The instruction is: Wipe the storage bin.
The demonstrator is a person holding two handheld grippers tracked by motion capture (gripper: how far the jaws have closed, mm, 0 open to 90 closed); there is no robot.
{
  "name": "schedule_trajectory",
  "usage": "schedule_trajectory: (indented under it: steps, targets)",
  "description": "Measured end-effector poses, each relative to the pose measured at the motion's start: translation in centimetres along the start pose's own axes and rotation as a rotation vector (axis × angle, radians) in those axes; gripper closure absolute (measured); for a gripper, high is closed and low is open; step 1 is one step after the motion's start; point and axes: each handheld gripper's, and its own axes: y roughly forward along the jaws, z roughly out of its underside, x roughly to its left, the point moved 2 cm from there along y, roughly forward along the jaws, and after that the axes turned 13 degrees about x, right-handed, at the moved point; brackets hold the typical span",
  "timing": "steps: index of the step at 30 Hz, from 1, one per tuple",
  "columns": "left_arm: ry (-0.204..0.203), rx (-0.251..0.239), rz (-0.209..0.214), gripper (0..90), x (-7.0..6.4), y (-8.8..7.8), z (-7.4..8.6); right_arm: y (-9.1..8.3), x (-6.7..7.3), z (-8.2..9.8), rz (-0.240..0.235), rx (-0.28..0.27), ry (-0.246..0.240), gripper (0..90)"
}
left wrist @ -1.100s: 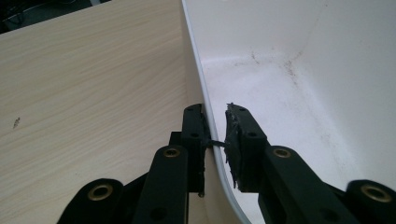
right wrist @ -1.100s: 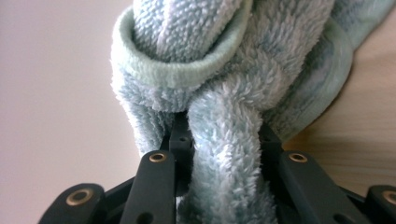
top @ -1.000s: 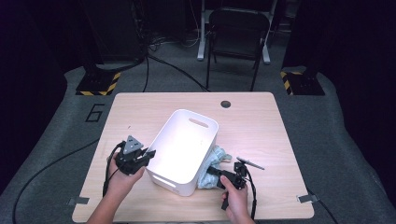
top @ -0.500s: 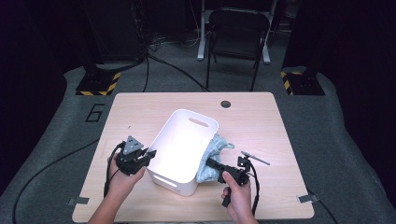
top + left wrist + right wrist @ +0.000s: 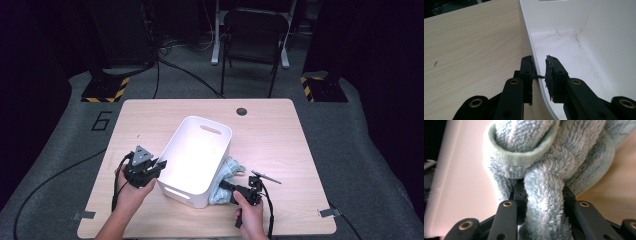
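White plastic bin (image 5: 196, 160) is sitting tilted near the middle of the wooden table (image 5: 280, 135), open mouth facing up and toward the near side, handle slot on its far wall. Left gripper (image 5: 150, 167) is sitting at the bin's left near rim; in the left gripper view its jaws are straddling the bin wall (image 5: 534, 62), one outside and one inside, narrowly apart, the outer jaw against the wall and a small gap showing at the inner one, so a firm clamp is hard to call. Right gripper (image 5: 227, 190) is lying low on the table at the bin's right near side, jaws clamping a fluffy light-blue towel (image 5: 227, 175). In the right gripper view the towel (image 5: 544, 170) is bunching between both jaws and pressing against the bin's outer wall. Towel is lying on the table, touching the bin's right side. Both hands are coming in from the near edge.
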Motion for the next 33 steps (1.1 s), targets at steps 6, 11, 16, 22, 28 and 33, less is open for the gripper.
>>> schedule_trajectory:
  steps: [6,11,16,22,28,33]
  targets:
    - [-0.02,-0.008,-0.004,75.2,0.1,0.0,0.1,1.4,-2.1,0.6,0.073,0.053,0.073,67.6]
    - [-0.03,-0.014,-0.003,75.1,0.1,0.1,0.1,1.3,-1.9,0.5,0.069,0.05,0.077,68.4]
    - [-0.034,-0.016,-0.006,74.7,0.1,0.1,0.1,0.8,-0.9,0.2,0.062,0.049,0.05,68.9]
    - [-0.038,-0.013,-0.006,73.3,0.0,0.0,0.1,-0.6,1.9,-0.4,-0.039,0.015,0.007,68.4]
    - [-0.028,-0.013,0.0,70.8,0.0,0.1,0.1,-2.0,4.5,-1.0,-0.122,-0.024,-0.057,67.4]
    - [-0.037,-0.015,-0.002,71.2,-0.1,0.1,0.1,-2.2,5.0,-0.9,-0.127,-0.034,-0.077,67.5]
